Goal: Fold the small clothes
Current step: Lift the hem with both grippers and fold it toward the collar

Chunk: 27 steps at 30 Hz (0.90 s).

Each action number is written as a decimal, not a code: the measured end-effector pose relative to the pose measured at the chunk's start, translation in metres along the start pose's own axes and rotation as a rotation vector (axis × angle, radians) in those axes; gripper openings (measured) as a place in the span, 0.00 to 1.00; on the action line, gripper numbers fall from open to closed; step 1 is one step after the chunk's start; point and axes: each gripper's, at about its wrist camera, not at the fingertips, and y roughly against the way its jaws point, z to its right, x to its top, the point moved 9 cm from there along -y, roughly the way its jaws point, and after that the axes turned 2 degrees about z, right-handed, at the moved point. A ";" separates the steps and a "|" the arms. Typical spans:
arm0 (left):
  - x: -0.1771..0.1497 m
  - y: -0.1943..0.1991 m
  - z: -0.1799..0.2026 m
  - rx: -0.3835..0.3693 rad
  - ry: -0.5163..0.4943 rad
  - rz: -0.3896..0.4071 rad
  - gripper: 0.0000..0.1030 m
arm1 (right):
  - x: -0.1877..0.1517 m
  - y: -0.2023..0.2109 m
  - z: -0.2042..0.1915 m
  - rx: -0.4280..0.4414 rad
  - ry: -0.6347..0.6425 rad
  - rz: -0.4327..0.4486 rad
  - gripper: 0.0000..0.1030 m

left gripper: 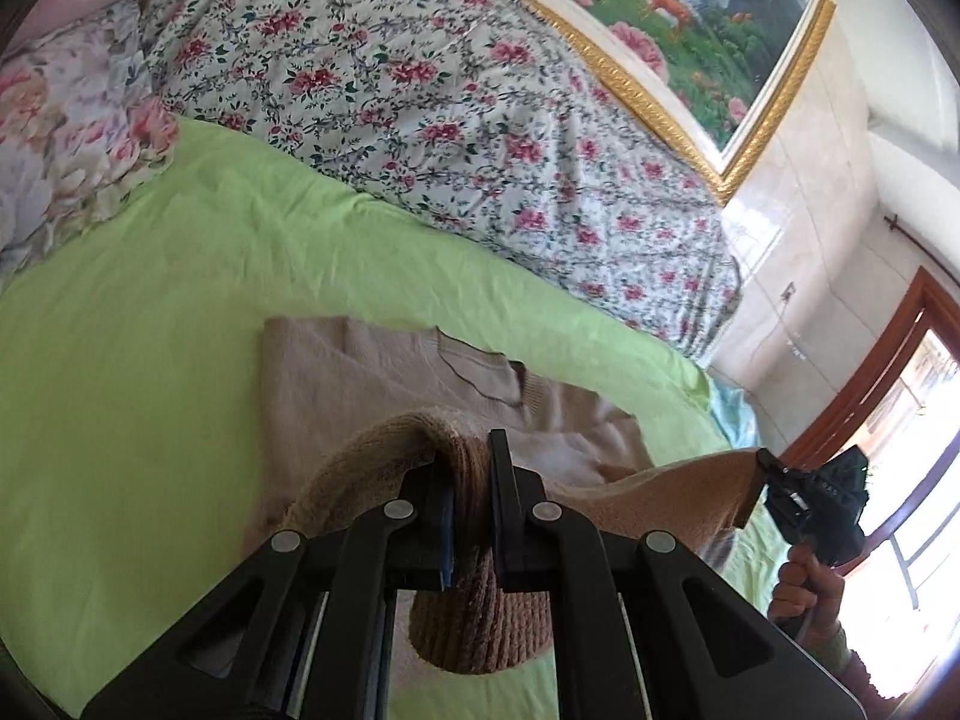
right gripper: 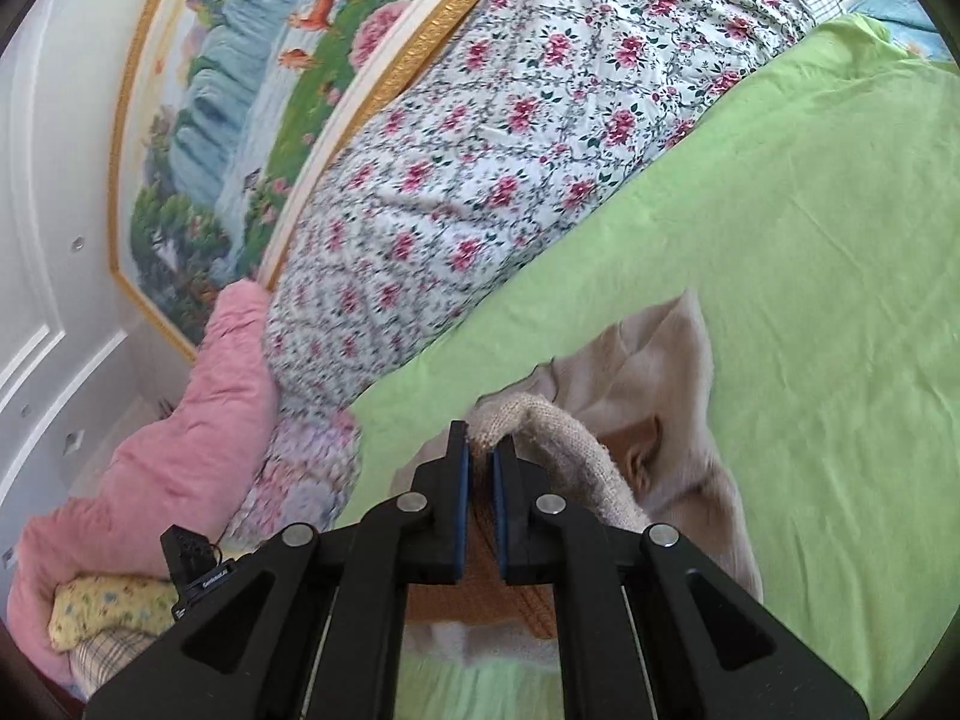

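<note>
A small beige knit sweater lies on the green bedsheet, its far part flat and its near ribbed hem lifted. My left gripper is shut on a bunch of the ribbed hem, which hangs down between the fingers. My right gripper is shut on the other end of the hem. It shows in the left wrist view at the right, with the hem stretched taut between the two grippers above the sheet. The sweater in the right wrist view lies rumpled beyond the fingers.
A floral quilt is piled along the far side of the bed under a gold-framed painting. A pink cushion and floral pillow lie at the head end. A window with a wooden frame is at the right.
</note>
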 end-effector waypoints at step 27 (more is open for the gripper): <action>-0.006 -0.156 -0.088 0.208 0.020 -0.203 0.18 | 0.010 -0.136 0.118 -0.303 -0.076 -0.148 0.11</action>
